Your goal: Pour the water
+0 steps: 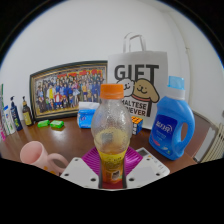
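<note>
Far left on the tabletop (60,140): a row of small bottles (10,116), then a framed group photo (68,88) leaning at the wall, with two small green blocks (50,124) lying in front of it. Nearer, just left of the fingers, a pinkish rounded object (38,154), too unclear to name.

Centre: a clear plastic bottle (111,135) with an orange cap, upright, part-filled with yellowish liquid, clamped between the pads of the gripper (111,168); both fingers pressing on its lower body, no gap visible at either side. Cap apparently on.

Behind it, a white gift bag (138,80) printed with "GIFT", and a small clear box (88,114) beside the bag. Further right, a blue detergent jug (172,122) with a light blue cap.

Progress, as a judgement: grasp done, pouring not yet begun. Bottle not tilted, no receiving cup or glass clearly in sight. Left to do: uncapping if needed, carrying to a vessel, tilting.
</note>
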Available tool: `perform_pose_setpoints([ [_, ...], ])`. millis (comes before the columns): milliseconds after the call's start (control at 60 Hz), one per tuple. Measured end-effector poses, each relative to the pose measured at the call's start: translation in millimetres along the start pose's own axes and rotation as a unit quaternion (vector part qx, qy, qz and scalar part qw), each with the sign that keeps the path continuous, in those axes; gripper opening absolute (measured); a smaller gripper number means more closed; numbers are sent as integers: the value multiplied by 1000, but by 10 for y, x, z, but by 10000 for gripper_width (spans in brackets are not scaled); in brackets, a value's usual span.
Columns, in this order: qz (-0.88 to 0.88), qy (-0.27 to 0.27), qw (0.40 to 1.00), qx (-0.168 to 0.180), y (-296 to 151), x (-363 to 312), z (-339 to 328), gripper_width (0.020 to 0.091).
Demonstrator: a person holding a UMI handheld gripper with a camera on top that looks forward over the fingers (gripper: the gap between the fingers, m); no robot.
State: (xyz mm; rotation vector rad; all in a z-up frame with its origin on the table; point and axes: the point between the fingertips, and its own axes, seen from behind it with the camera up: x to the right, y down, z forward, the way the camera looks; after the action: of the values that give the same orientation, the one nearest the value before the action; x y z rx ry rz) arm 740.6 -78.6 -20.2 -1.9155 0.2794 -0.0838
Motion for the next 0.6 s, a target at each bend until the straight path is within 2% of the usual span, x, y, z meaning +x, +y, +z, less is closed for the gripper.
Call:
perform_pose_setpoints([
  [50,-2,3,1000,5,5,-9,-11,269],
  [183,-12,8,1000,-3,53,-13,-24,501],
  [267,-13,2,999,-43,195,-46,-73,876],
  [317,-12,7,998,-57,244,-60,-149,812],
  [367,-12,17,998,-67,255,-46,-257,864],
  [600,-10,40,994,-97,115,-297,-1138,854],
])
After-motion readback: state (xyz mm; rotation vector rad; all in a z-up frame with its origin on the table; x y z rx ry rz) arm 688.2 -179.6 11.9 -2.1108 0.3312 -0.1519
